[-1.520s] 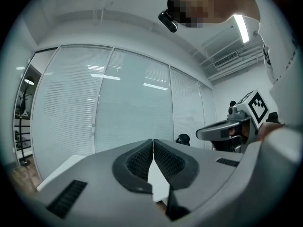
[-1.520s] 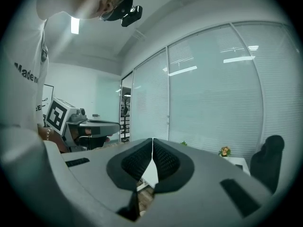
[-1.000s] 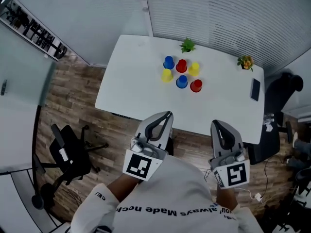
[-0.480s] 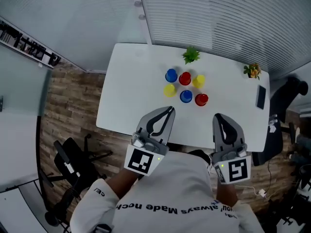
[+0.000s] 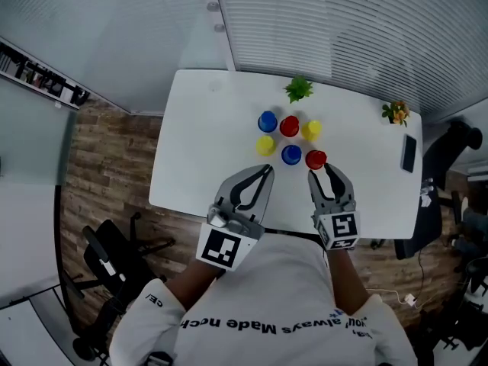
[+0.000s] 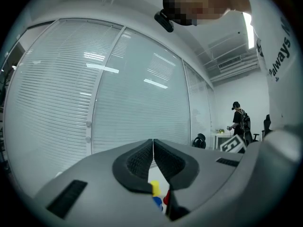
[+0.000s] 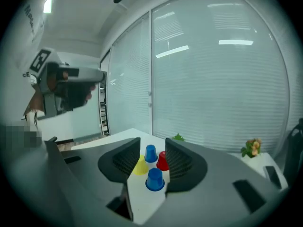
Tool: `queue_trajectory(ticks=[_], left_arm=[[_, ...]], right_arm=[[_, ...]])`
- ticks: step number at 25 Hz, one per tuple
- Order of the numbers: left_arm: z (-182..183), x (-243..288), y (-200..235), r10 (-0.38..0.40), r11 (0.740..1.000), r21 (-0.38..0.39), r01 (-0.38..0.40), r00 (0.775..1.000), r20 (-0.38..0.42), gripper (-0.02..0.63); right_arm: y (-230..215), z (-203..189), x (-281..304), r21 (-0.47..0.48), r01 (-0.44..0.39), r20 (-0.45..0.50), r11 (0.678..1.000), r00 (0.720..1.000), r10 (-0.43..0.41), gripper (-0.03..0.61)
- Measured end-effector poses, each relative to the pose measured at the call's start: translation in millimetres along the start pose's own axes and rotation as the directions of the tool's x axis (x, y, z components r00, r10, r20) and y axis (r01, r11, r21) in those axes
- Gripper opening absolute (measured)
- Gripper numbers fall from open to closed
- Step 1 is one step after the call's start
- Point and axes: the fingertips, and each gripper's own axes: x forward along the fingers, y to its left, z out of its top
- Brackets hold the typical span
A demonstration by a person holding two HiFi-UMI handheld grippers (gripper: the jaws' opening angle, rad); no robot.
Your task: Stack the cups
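Several upside-down cups stand grouped on the white table [image 5: 198,151]: a blue cup [image 5: 267,120], a red cup [image 5: 289,126], a yellow cup [image 5: 310,130], a second yellow cup [image 5: 265,145], a second blue cup [image 5: 291,155] and a second red cup [image 5: 316,159]. My right gripper [image 5: 323,175] hovers just short of the near red cup, its jaws opening with nothing between them. In its own view the near blue cup [image 7: 155,178] lies beyond the right gripper [image 7: 152,143]. My left gripper [image 5: 266,173] is shut and empty near the table's front edge. The left gripper [image 6: 153,142] points above the cups.
A small green plant [image 5: 298,89] stands at the table's far edge, a potted plant with orange flowers [image 5: 395,112] at the far right corner, and a dark phone [image 5: 409,153] by the right edge. Office chairs [image 5: 114,242] stand on the wood floor.
My right gripper has moved forward over the table toward the near red cup and its jaws have parted. The left gripper has hardly moved.
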Motion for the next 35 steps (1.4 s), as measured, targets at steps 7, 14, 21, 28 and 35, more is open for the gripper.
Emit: queue_trajectory(ticks=[7, 14, 21, 28, 35], left_arm=[[-6.5, -4.0, 10.7, 0.04, 0.999, 0.0, -0.04, 0.999, -0.001, 0.021], [-15.2, -12.4, 19.3, 0.075, 0.997, -0.003, -0.075, 0.997, -0.033, 0.021], [-15.9, -12.6, 22.9, 0.082, 0.997, -0.011, -0.083, 0.996, -0.033, 0.021], [-20.3, -8.1, 23.3, 0.061, 0.998, -0.022, -0.061, 0.997, -0.041, 0.021], [-20.4, -10.6, 32.1, 0.084, 0.996, -0.029, -0.086, 0.996, -0.038, 0.021]], right_arm=[[-3.6, -96.9, 81.2, 0.037, 0.007, -0.159, 0.999, 0.987, -0.001, 0.214], [-10.7, -145.8, 137.0, 0.087, 0.027, -0.272, 0.996, 0.962, -0.002, 0.265], [-5.4, -145.8, 137.9, 0.08, 0.025, -0.298, 0.996, 0.955, 0.0, 0.242], [-4.7, -65.9, 113.2, 0.077, -0.016, -0.191, 0.997, 0.981, 0.03, 0.242], [-16.2, -20.0, 176.5, 0.033, -0.046, -0.16, 0.998, 0.986, 0.051, 0.242]])
